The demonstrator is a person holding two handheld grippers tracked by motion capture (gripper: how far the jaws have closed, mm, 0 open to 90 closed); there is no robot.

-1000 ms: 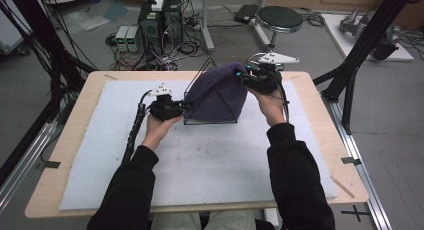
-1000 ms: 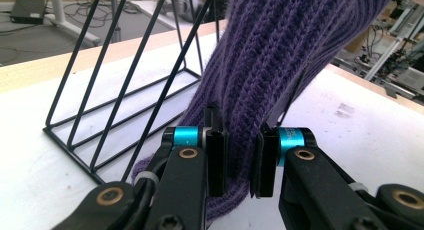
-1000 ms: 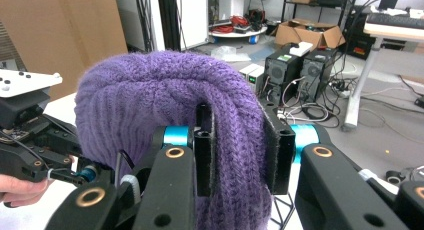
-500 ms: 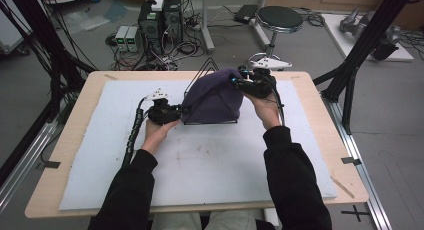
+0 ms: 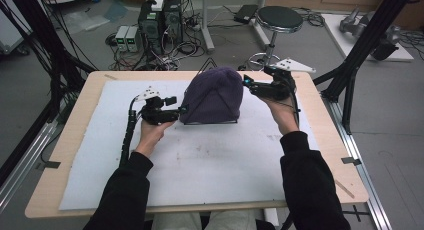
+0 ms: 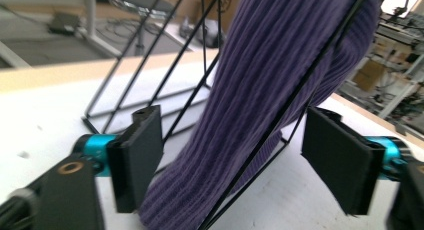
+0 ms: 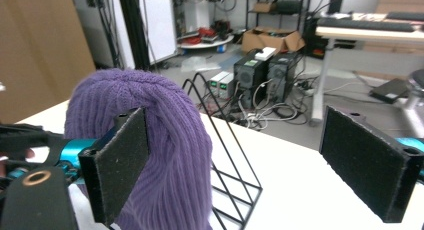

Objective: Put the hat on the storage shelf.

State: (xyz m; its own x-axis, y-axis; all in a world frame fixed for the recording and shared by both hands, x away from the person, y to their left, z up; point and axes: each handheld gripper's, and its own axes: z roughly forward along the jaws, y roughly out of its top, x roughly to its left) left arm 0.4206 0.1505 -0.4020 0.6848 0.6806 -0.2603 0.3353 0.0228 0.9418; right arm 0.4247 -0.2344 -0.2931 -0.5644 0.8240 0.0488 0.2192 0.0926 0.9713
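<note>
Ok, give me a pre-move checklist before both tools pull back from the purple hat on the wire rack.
1. Left tool has let go: ok, its jaws have just been opening and the pads stand clear of the knit.
2. Right tool has let go: ok, jaws just opened, nothing pressed between them.
3. Purple hat draped over the wire rack: ok.
4. Rack flat on the white mat: ok.
5. Hat pulled down evenly at the far side: cannot tell.

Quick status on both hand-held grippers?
Left hand-held gripper: just opened, jaws astride the purple hat, not gripping.
Right hand-held gripper: just opened, empty.
</note>
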